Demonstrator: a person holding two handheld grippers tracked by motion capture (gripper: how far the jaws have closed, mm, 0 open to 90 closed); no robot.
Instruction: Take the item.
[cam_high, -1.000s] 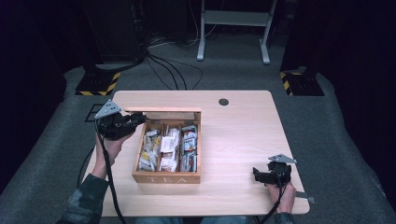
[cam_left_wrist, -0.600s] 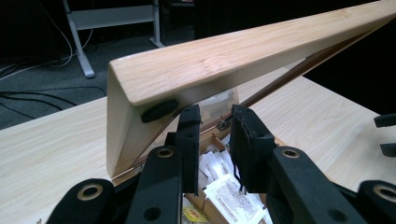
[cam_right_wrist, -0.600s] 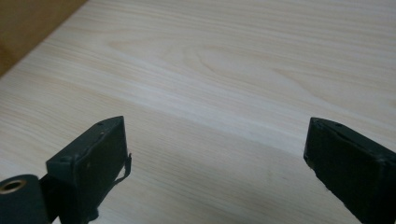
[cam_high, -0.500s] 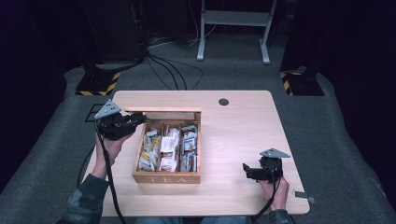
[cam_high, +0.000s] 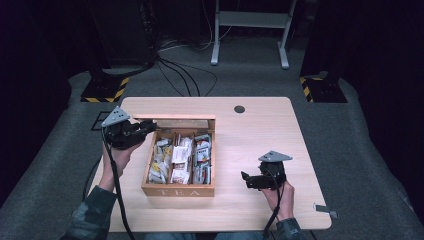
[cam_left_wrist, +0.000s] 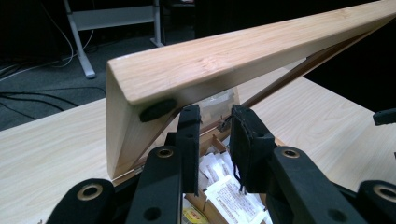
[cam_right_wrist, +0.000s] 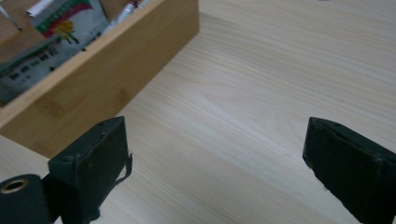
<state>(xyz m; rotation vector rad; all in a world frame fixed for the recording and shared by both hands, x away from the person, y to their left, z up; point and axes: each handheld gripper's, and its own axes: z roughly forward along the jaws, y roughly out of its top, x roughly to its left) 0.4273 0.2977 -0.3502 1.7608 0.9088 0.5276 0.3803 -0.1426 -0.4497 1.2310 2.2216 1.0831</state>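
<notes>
One wooden tea box (cam_high: 177, 189) is seen left of centre on the table (cam_high: 260, 135), lid (cam_left_wrist: 224, 60) raised, pinched by the left gripper (cam_left_wrist: 212, 126). The right gripper (cam_right_wrist: 215, 154) is held wide open, empty, beside it.

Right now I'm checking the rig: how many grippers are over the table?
2: the left gripper at the tea box's open lid, the right gripper beside the box.

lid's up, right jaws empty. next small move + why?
Probably bring the right gripper toward the tea box and in over the sachets. The left gripper is at the raised lid, seemingly holding it up, so the compartments lie exposed, while the right jaws stand wide open with nothing between them, over bare table beside the box wall.
</notes>
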